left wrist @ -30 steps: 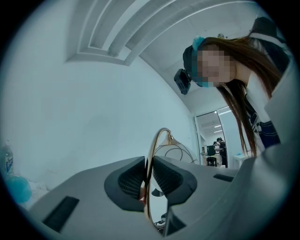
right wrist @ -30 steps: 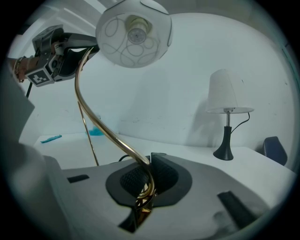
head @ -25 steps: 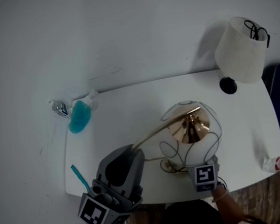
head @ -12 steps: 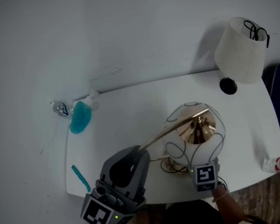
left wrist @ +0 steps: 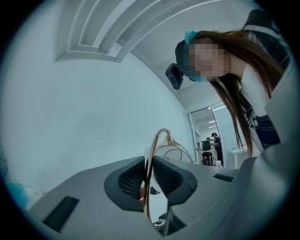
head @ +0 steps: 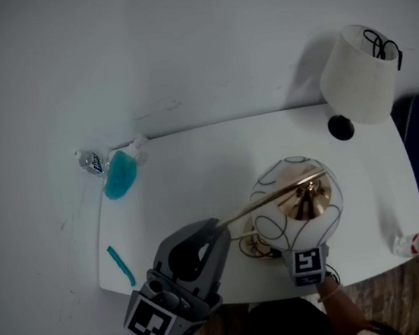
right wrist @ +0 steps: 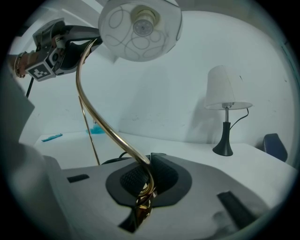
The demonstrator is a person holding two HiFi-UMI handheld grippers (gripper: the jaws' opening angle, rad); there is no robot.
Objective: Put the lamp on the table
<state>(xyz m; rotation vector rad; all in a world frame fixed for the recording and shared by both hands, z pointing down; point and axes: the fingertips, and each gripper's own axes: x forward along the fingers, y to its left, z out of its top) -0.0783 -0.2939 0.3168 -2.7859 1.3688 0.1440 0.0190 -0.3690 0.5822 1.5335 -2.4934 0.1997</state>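
The lamp has a curved gold stem [head: 256, 204] and a white globe shade [head: 297, 206] with dark swirl lines. It hangs over the front of the white table [head: 194, 165]. My left gripper [head: 215, 225] is shut on the upper stem [left wrist: 149, 187], left of the shade [left wrist: 171, 152]. My right gripper [right wrist: 146, 180] is shut on the stem's lower end [right wrist: 149, 180]; in the head view only its marker cube [head: 307, 263] shows below the shade. The gold base [head: 254, 247] lies low by the table; I cannot tell if it touches.
A second lamp with a white fabric shade [head: 359, 82] stands on a black foot [head: 340, 128] at the table's far right corner. A bottle of blue liquid [head: 119, 175] lies at the far left, a teal stick [head: 120, 265] at the front left. A plastic bottle [head: 415, 244] lies on the floor.
The globe shade has drifted right and a little toward me. My left gripper has moved right along with the stem, uncovering the whole teal stick. Both grips hold as before.
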